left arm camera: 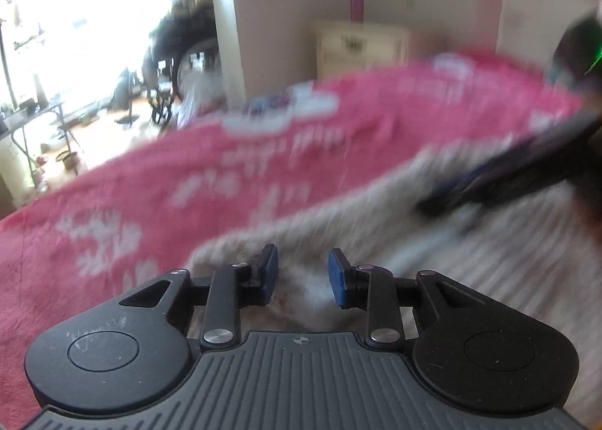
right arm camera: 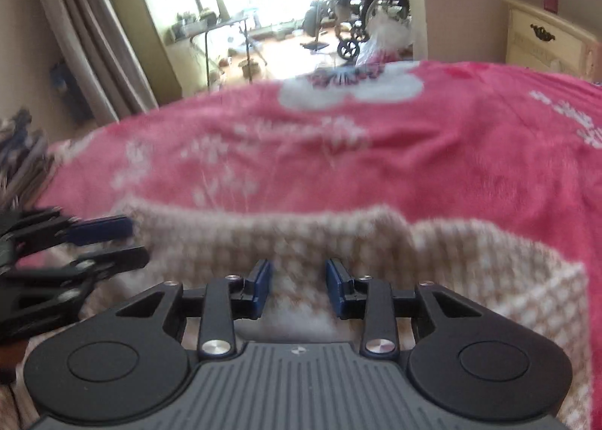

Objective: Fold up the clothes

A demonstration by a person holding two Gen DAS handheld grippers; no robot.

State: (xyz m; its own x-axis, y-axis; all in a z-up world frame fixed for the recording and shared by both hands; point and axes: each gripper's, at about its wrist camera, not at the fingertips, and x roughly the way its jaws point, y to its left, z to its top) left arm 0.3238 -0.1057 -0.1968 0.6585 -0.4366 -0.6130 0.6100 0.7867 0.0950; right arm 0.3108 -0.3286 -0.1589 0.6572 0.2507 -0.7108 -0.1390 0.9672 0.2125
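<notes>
A cream knitted garment (left arm camera: pixel 376 211) (right arm camera: pixel 338 241) lies on a pink blanket (left arm camera: pixel 169 185) (right arm camera: pixel 376 151) with white prints. My left gripper (left arm camera: pixel 303 273) hangs open just above the garment's near edge, nothing between its blue pads. My right gripper (right arm camera: pixel 299 283) is open too, low over the knit. In the left wrist view the right gripper (left arm camera: pixel 508 177) shows blurred at the right, over the garment. In the right wrist view the left gripper (right arm camera: pixel 113 241) shows at the left edge, fingers apart, beside the garment's left end.
A cream dresser (left arm camera: pixel 361 46) (right arm camera: pixel 545 34) stands beyond the bed by the wall. A wheelchair (right arm camera: pixel 376 16) and a folding table (right arm camera: pixel 214 27) stand in the bright room past the doorway. A curtain (right arm camera: pixel 86 34) hangs at the left.
</notes>
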